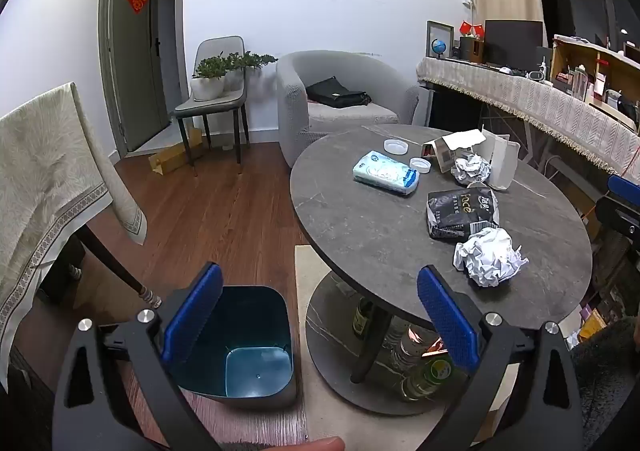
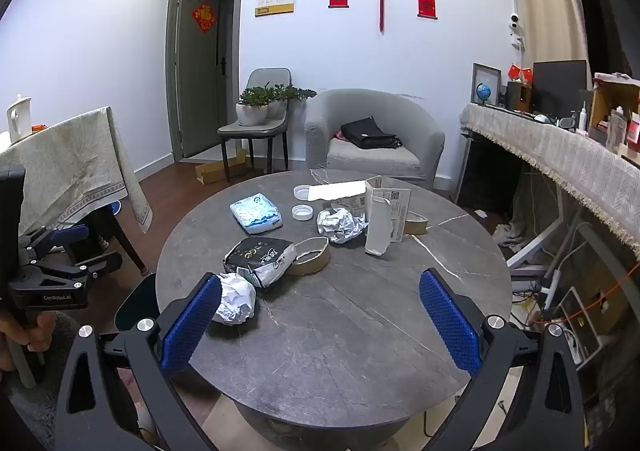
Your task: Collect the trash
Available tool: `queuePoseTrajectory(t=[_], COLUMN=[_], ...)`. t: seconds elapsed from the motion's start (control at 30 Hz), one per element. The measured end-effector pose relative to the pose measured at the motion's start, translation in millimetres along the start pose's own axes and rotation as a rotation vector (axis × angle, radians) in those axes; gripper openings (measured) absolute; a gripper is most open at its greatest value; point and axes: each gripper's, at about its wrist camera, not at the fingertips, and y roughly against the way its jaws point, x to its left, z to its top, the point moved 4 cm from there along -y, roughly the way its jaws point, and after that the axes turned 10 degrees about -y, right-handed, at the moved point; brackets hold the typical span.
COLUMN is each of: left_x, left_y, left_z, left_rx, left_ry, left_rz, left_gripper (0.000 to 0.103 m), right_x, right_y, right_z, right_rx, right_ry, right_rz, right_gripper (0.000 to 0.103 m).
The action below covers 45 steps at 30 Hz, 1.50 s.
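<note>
A round grey stone table bears trash: a crumpled white paper ball near its front edge, a black snack bag, a second paper ball, a torn white carton, a tape ring, two white lids and a blue tissue pack. A blue bin stands open on the floor left of the table. My left gripper is open above the bin. My right gripper is open over the table's near edge, the paper ball by its left finger.
A grey armchair with a black bag, a chair with potted plants, a cloth-draped table at left and a cluttered counter at right surround the table. Bottles stand on the table's lower shelf.
</note>
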Motion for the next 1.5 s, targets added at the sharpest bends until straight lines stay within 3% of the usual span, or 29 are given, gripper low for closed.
queuePoseTrajectory(t=[1.5], left_x=[-0.6], left_y=[0.7], left_z=[-0.3], left_rx=[-0.001], left_ry=[0.009], left_rz=[-0.007], left_gripper=[0.099], right_x=[1.7], right_y=[-2.7], right_z=[0.1], right_rx=[0.002], right_ry=[-0.002], right_rz=[0.0], right_gripper=[0.1])
